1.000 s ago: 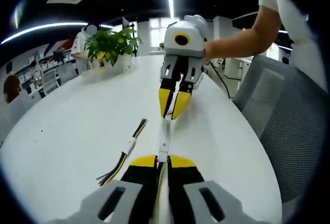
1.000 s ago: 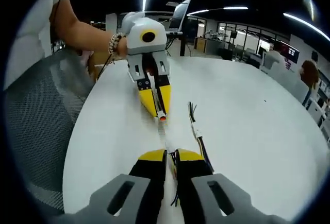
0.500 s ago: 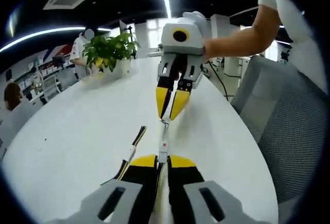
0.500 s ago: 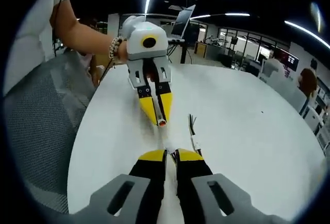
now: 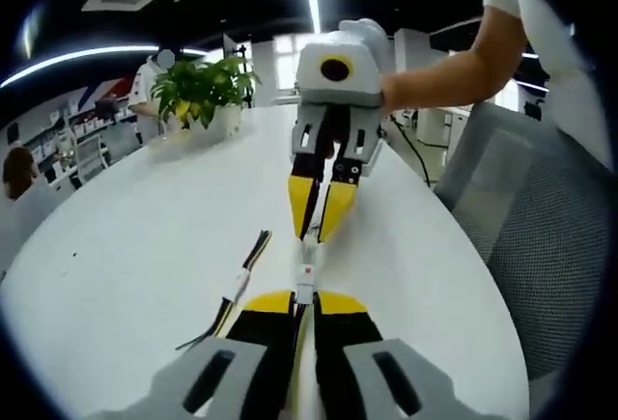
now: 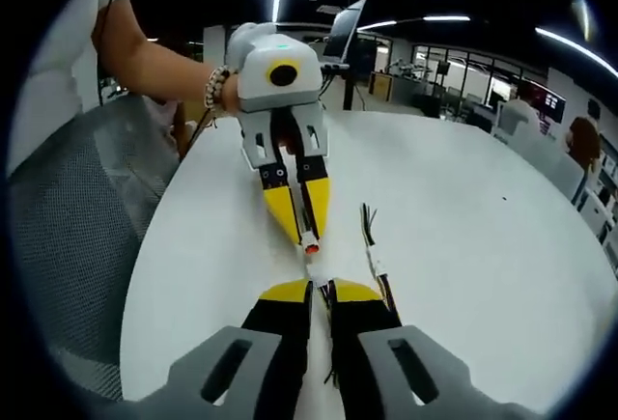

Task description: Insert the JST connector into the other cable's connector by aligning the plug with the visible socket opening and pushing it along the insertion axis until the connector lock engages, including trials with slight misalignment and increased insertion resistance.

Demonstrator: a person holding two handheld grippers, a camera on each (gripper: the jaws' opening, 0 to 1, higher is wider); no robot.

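1. Reaching in from the bottom of the left gripper view, the left gripper points its black, yellow-tipped jaws straight ahead, nearly together and clamped on a cable whose small white JST connector juts out just past the tips.
2. Facing it nose to nose in that view, the right gripper slopes down toward the table, held by a bare forearm coming from the right; its yellow jaws are pinched on the other cable, and their tips sit just beyond the white connector, the two plastic ends very near or touching — which, I cannot tell.
3. To the left of the jaws a spare cable lies loose on the table, a thin bundle of dark and yellow wires with a pale connector midway.
4. Farther back on the left stands a leafy green potted plant; a grey mesh chair stands at the right edge of the smooth white round table.
5. In the right gripper view the right gripper rises from the bottom, jaws closed on its cable, with the left gripper opposite, a red-tipped piece showing at its nose.
6. The spare cable lies just right of the meeting point.
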